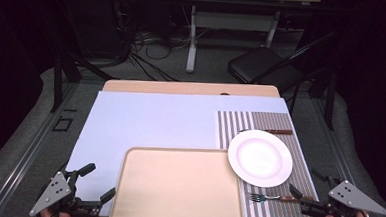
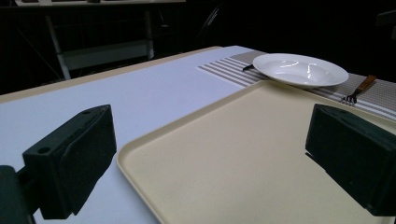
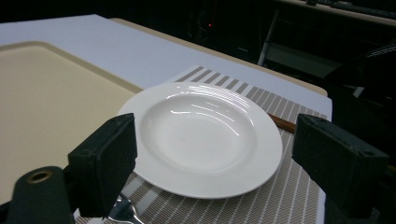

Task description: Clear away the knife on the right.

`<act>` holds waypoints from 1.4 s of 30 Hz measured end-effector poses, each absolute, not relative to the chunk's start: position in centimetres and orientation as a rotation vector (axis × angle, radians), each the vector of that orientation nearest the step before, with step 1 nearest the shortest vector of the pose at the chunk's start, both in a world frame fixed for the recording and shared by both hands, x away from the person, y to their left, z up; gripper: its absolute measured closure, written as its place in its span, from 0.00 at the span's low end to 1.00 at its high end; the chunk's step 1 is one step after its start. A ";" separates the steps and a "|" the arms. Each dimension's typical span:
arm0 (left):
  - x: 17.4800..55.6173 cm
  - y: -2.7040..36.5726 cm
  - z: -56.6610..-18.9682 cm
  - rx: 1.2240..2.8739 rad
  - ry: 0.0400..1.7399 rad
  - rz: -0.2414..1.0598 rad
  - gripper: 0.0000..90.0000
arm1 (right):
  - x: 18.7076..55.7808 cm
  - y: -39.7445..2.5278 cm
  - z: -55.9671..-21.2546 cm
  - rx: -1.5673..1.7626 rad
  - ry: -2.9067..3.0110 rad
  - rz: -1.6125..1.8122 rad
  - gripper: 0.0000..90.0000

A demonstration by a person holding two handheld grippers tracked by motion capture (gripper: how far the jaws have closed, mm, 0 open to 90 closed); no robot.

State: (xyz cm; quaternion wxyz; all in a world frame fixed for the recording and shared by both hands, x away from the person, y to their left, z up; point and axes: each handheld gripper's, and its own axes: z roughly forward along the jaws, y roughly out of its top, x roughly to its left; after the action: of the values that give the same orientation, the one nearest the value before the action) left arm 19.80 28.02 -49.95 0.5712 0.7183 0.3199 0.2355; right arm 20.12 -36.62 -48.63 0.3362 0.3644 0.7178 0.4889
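1. High view: the white plate [image 1: 260,157] is round, glossy and empty. It lies on the striped placemat [image 1: 270,212], its rim over the beige tray's [image 1: 176,190] right corner. The fork [image 1: 271,197] lies just before the plate, the knife [image 1: 270,131] behind it. The right gripper [image 1: 304,197], jaws spread, sits near the fork's handle; the left gripper [image 1: 99,183], also spread, flanks the tray's left edge.
2. Left gripper view: wide jaws straddle the tray's corner, with the plate [image 2: 300,69] beyond.
3. Right gripper view: released jaws frame the plate [image 3: 201,135], a shallow bowl with a broad rim.

The high view looks forward and down over the whole surface [image 1: 145,121]. Each gripper view sits low and close, facing across it; all share the plate [image 1: 260,157] and tray [image 1: 177,188].
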 end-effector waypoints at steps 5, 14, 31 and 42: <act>19.7 28.0 -49.9 1.683 0.750 0.557 0.02 | 21.4 -37.9 -47.9 0.952 1.895 1.230 0.16; 19.8 28.0 -50.0 1.690 0.751 0.555 0.02 | 25.0 -40.6 -47.3 0.996 1.944 1.162 0.16; 19.7 28.0 -50.0 1.692 0.758 0.565 0.02 | 31.2 -39.8 -46.2 1.030 1.980 1.199 0.16; 19.7 28.2 -50.1 1.696 0.767 0.563 0.02 | 35.1 -38.4 -45.0 1.008 2.003 1.148 0.16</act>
State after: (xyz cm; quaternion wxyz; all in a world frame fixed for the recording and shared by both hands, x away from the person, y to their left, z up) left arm 19.72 28.19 -50.12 0.5634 0.7205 0.3258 0.2393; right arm 35.15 -38.42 -44.98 0.3062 0.3808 0.7570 0.4337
